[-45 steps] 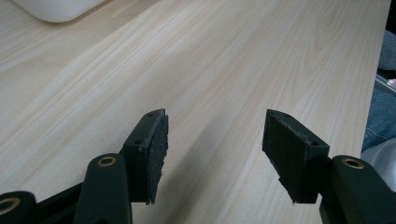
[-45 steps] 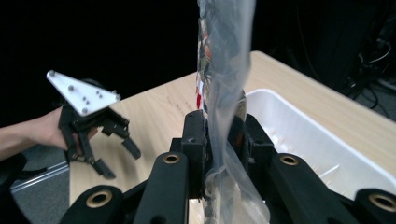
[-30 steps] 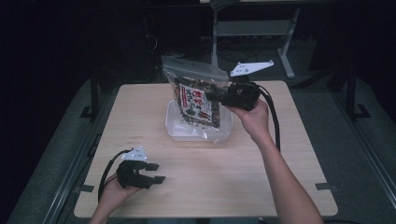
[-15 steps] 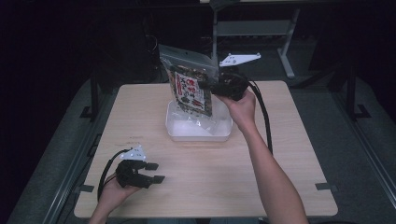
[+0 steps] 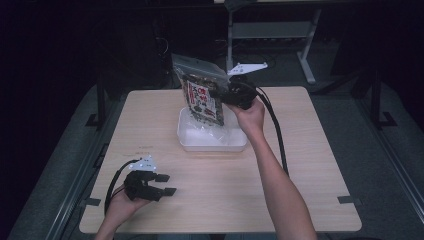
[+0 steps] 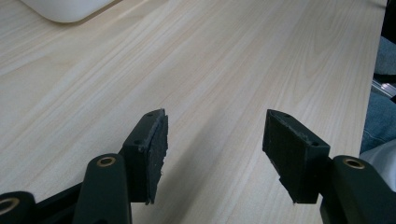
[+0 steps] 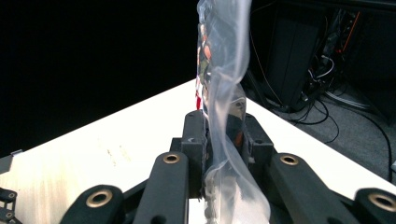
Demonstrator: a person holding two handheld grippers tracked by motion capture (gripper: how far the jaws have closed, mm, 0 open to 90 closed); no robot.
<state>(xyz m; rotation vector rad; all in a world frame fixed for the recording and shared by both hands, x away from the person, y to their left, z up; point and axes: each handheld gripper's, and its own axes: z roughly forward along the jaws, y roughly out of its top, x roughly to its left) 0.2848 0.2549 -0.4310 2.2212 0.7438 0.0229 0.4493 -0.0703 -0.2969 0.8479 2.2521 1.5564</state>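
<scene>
A clear plastic bag (image 5: pixel 200 92) with a dark printed packet inside hangs in the air above a white tray (image 5: pixel 212 142) at the table's far middle. My right gripper (image 5: pixel 216 94) is shut on the bag's edge; in the right gripper view the clear plastic bag (image 7: pixel 223 93) rises from between the closed jaws. My left gripper (image 5: pixel 165 184) rests low near the table's front left corner, held in a hand. Its jaws stand wide apart over bare wood, with the left gripper (image 6: pixel 215 140) holding nothing.
The light wooden table (image 5: pixel 300 165) has free room at its right and front. The tray's corner (image 6: pixel 65 9) shows at the top left of the left gripper view. A white bracket (image 5: pixel 247 67) and a desk frame stand on the floor beyond the far edge.
My right gripper has lifted the bag higher and carried it toward the table's far edge, tilting it. The left gripper has stayed where it was.
</scene>
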